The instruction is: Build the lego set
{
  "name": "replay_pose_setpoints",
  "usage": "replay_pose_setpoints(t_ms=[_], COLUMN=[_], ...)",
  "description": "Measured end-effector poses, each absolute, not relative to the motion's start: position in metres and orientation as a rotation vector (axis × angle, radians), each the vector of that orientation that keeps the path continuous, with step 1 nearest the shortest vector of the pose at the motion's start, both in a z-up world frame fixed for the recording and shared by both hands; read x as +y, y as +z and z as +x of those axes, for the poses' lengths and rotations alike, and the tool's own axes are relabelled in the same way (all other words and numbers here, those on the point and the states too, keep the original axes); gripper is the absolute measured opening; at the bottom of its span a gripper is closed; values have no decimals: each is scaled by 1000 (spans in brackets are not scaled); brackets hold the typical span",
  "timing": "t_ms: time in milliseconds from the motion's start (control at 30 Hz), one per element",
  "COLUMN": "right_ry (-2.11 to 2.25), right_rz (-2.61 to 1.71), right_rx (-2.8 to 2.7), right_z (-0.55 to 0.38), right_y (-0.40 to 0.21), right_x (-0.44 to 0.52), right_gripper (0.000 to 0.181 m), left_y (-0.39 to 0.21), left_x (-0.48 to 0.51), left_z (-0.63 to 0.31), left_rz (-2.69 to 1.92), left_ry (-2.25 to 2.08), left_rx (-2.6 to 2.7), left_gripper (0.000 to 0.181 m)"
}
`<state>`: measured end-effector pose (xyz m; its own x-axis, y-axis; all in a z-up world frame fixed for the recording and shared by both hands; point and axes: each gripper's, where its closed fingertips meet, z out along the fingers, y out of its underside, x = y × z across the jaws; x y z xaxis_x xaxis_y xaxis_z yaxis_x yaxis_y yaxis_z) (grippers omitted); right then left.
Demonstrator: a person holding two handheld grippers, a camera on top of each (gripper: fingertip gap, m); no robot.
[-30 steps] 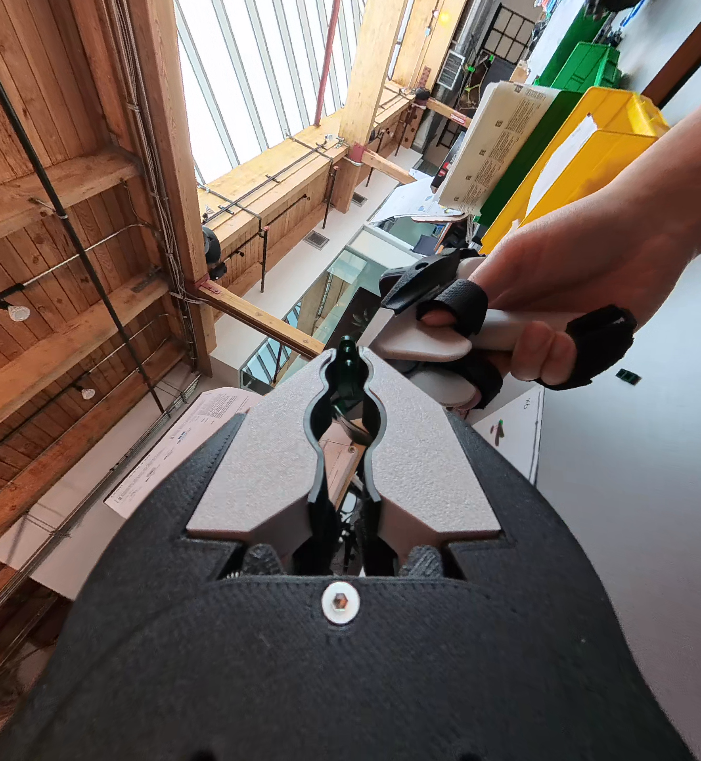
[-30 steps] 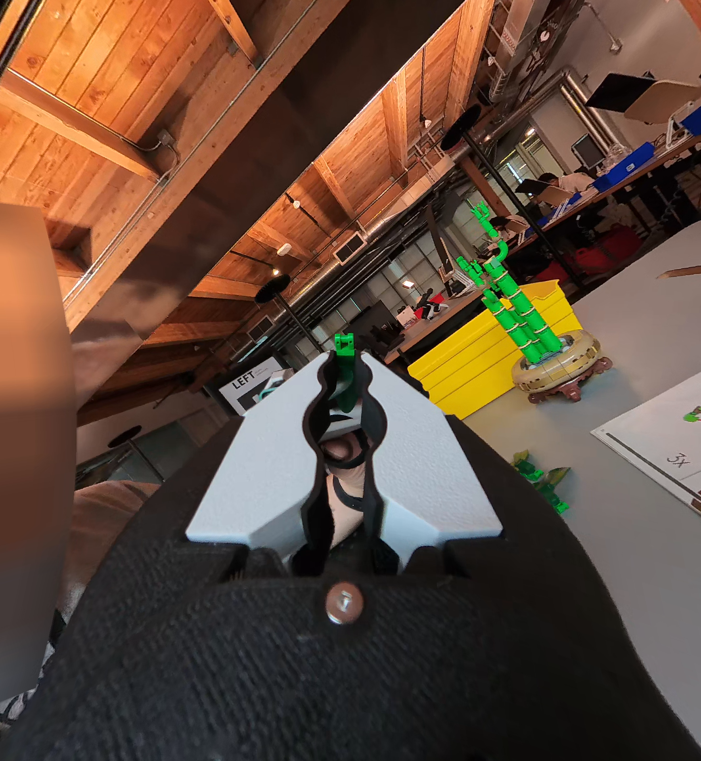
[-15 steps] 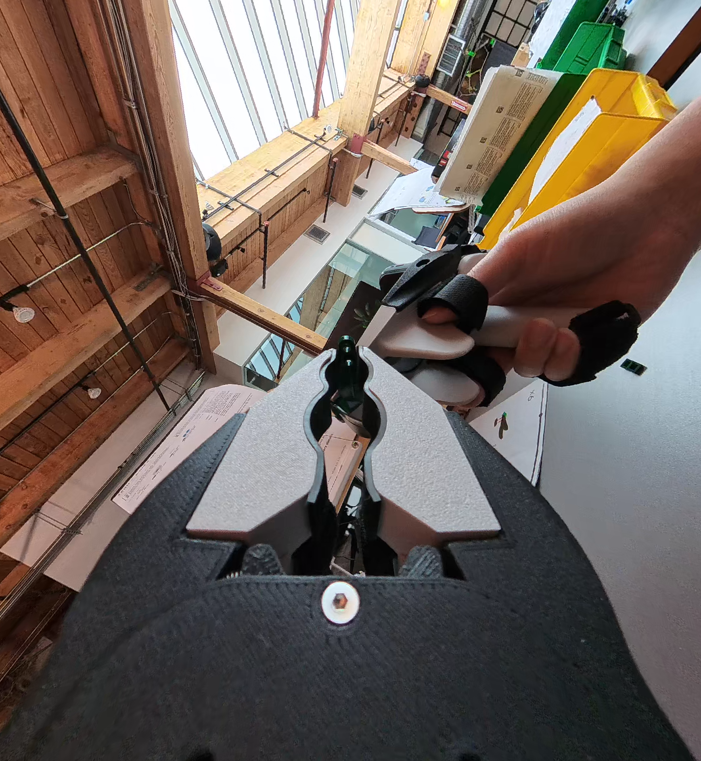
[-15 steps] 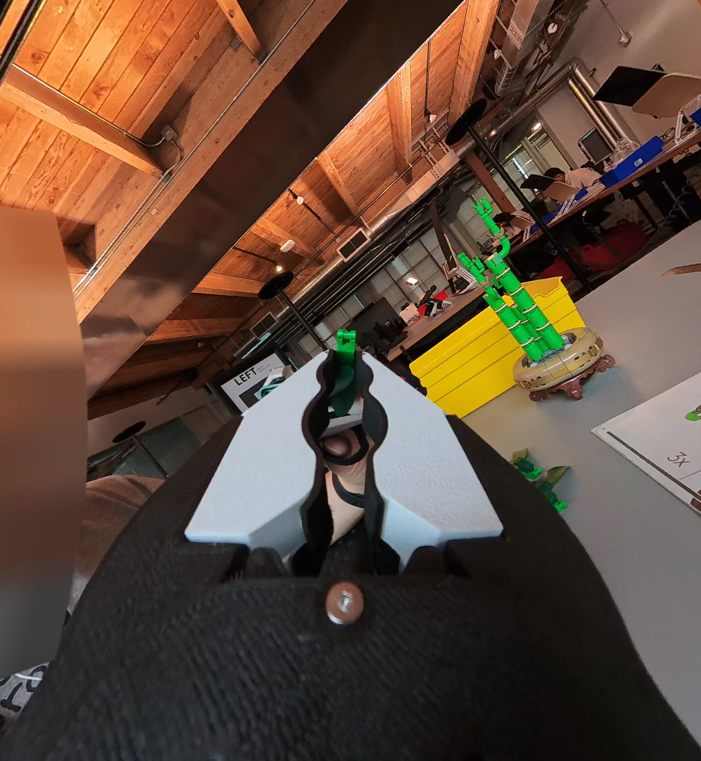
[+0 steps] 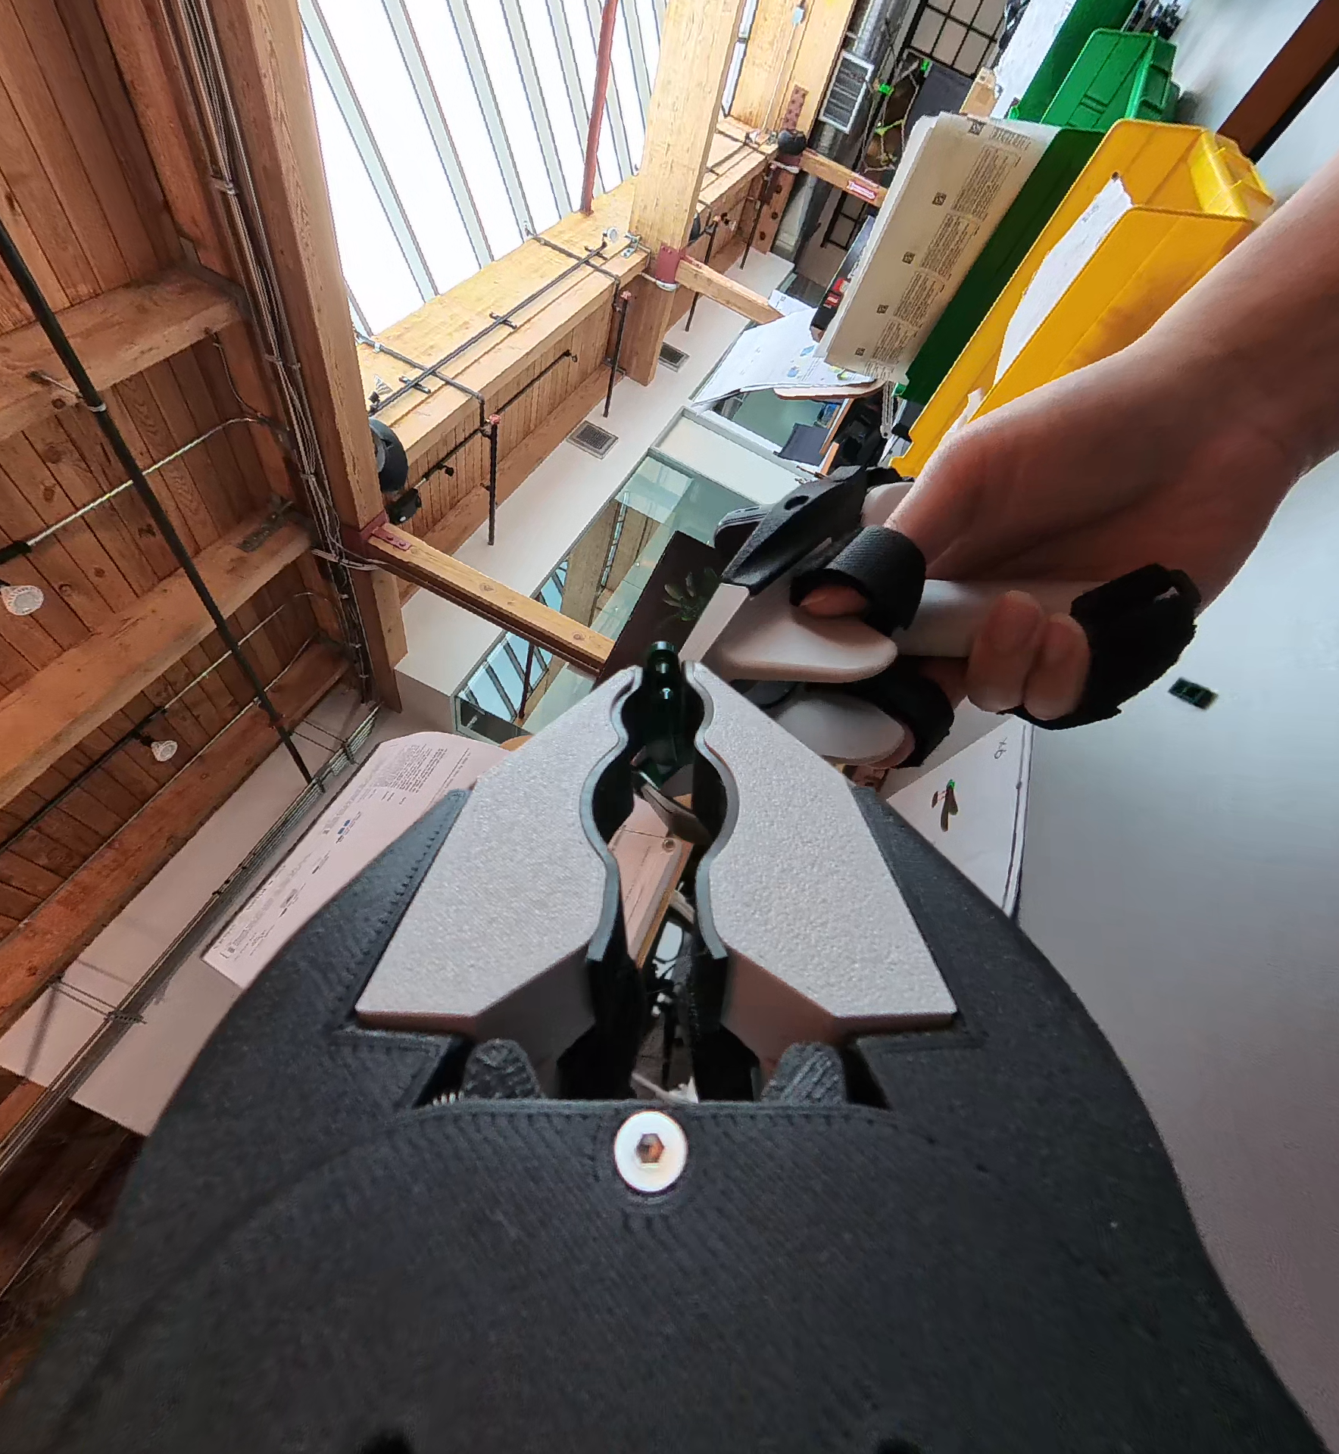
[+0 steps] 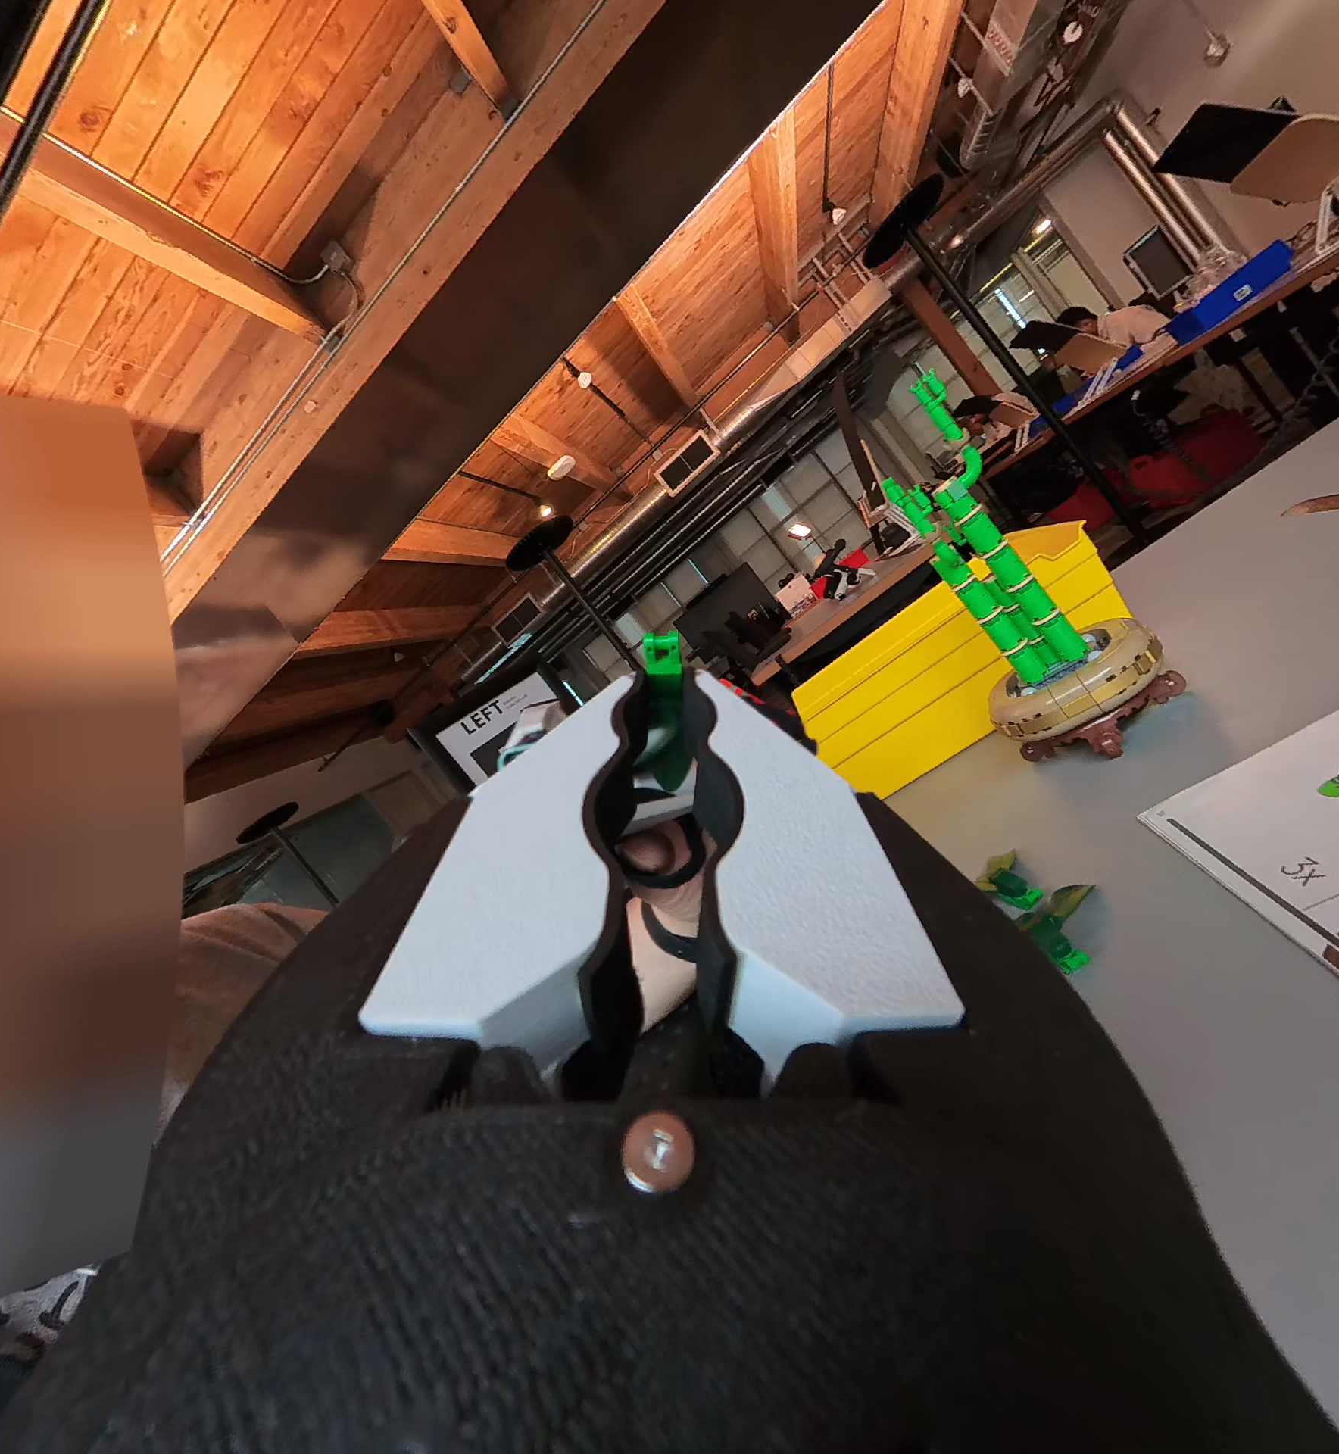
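My left gripper (image 5: pixel 662 684) is shut on a small dark green lego piece (image 5: pixel 662 692), held up in the air. The other gripper's handle, in a person's hand (image 5: pixel 1060 535), is just beyond it. My right gripper (image 6: pixel 662 684) is shut on a bright green lego piece (image 6: pixel 660 661) that sticks out past the tips. A green bamboo lego model (image 6: pixel 997 574) stands on a tan round base (image 6: pixel 1075 700) on the grey table at the right. Several loose green leaf pieces (image 6: pixel 1032 913) lie on the table near the gripper.
An instruction sheet (image 6: pixel 1296 850) lies at the right of the table, also showing in the left wrist view (image 5: pixel 965 826). A yellow bin (image 6: pixel 910 677) stands behind the model. Yellow (image 5: pixel 1107 260) and green bins (image 5: pixel 1099 71) stand beyond the hand. Wooden ceiling beams fill the upper left. From the right gripper's tips to the tan round base (image 6: pixel 1075 700) is close to 30 centimetres. About 30 centimetres separates my right fingertips from the green bamboo lego model (image 6: pixel 997 574).
Both grippers stay shut on their pieces. The views have shifted only slightly; the right gripper's hand has drifted a little in the left wrist view.
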<state>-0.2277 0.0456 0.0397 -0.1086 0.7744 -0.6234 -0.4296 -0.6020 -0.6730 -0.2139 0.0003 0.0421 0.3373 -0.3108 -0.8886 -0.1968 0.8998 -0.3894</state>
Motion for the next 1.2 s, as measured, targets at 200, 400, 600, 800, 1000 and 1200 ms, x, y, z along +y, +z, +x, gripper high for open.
replay_pose_setpoints(t_ms=[200, 400, 600, 800, 1000, 1200], right_ry=[1786, 1704, 1681, 1767, 1766, 1748], right_rz=[-1331, -1368, -1413, -1472, -1507, -1520], right_rx=[-432, -611, -766, -818, -843, -865], right_z=[-218, -220, -220, -225, -227, -227], right_y=[36, 39, 43, 37, 34, 30], right_x=[52, 37, 16, 5, 1, 0], right_gripper=[6, 6, 6, 6, 6, 6], left_y=[77, 62, 46, 33, 27, 22], left_x=[-18, -13, -9, -7, -7, -10], left_z=[-227, -236, -232, -226, -223, -220], left_rz=[-517, -599, -620, -644, -652, -684], left_ry=[-381, -603, -621, -627, -655, -711], left_rx=[1115, 1215, 1281, 1338, 1367, 1391], left_gripper=[4, 4, 5, 4, 5, 5])
